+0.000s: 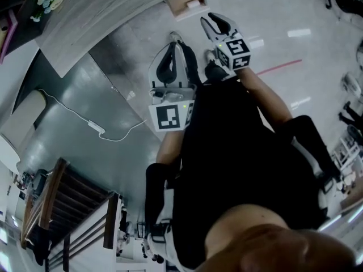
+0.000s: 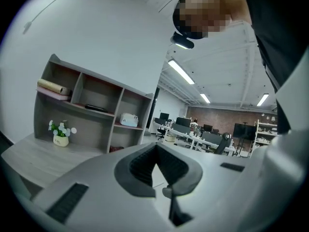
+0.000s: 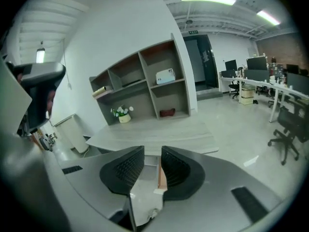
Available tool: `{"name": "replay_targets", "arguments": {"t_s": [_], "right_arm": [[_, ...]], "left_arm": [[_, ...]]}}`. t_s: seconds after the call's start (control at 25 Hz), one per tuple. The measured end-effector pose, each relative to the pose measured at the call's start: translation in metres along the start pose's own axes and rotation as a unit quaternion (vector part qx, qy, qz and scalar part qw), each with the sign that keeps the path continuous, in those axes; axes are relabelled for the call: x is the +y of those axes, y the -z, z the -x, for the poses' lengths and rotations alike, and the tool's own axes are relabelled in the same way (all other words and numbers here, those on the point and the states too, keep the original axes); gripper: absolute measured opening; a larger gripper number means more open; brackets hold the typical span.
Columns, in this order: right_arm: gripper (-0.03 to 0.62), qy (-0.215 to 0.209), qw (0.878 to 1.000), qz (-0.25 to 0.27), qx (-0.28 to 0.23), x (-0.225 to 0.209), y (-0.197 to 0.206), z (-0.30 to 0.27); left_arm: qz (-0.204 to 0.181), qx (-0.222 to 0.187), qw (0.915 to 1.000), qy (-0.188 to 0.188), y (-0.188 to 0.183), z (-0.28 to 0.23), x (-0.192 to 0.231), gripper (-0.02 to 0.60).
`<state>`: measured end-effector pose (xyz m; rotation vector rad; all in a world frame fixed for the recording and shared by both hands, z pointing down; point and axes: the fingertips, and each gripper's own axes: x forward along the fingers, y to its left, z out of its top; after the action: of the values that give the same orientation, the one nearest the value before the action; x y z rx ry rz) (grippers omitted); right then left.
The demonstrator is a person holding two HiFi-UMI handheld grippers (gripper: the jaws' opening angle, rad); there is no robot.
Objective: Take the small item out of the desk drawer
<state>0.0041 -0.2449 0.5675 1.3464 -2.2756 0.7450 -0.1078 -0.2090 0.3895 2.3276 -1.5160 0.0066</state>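
The task is only beginning. In the head view the drawer is already standing pulled out from under the surface, and a small pale item is lying inside it, judging by its place the thing to be taken. Nothing is being held yet.

The right claw is hovering near the drawer but apart from it, with its jaws standing a little apart and only air between the pads. Through that gap the right gripper view is showing a wooden edge of the drawer. The left claw is hanging farther back with its jaws brought together on nothing, pointing toward the shelf unit. Reaching in, closing on the item and lifting it out are all still waiting to be done.

The item is showing too small to say what it is. The right gripper view is not showing it at all, since the jaws are covering the inside of the drawer. In the head view the person's dark clothing is blocking much of the floor.
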Motion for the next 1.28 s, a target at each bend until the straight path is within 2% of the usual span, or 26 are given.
{"name": "replay_targets", "arguments": {"t_s": [0.16,0.28,0.44,0.72,0.88,1.12,1.28], "right_arm": [[0.112,0.012,0.999,0.0,0.038,-0.022,0.027,-0.042],[0.134,0.028,0.997,-0.002,0.076,-0.045,0.062,-0.073],[0.174,0.039,0.99,0.0,0.134,-0.069,0.108,-0.112],[0.195,0.064,0.978,-0.019,0.198,-0.113,0.173,-0.158],[0.212,0.07,0.972,-0.029,0.22,-0.13,0.198,-0.178],[0.229,0.073,0.964,-0.015,0.257,-0.145,0.231,-0.2],[0.239,0.093,0.955,0.001,0.28,-0.151,0.244,-0.208]], "left_arm": [[0.006,0.004,1.0,0.003,0.001,-0.013,0.004,-0.002],[0.009,0.01,0.9999,0.007,0.004,-0.021,0.006,-0.002],[0.011,0.014,0.9998,0.009,0.01,-0.032,0.011,-0.002],[0.02,0.023,0.9995,0.007,0.021,-0.044,0.021,-0.002],[0.026,0.03,0.9992,0.004,0.031,-0.048,0.022,-0.002],[0.033,0.036,0.9988,0.004,0.043,-0.052,0.02,-0.002],[0.039,0.043,0.9983,-0.001,0.05,-0.048,0.031,-0.002]]}}
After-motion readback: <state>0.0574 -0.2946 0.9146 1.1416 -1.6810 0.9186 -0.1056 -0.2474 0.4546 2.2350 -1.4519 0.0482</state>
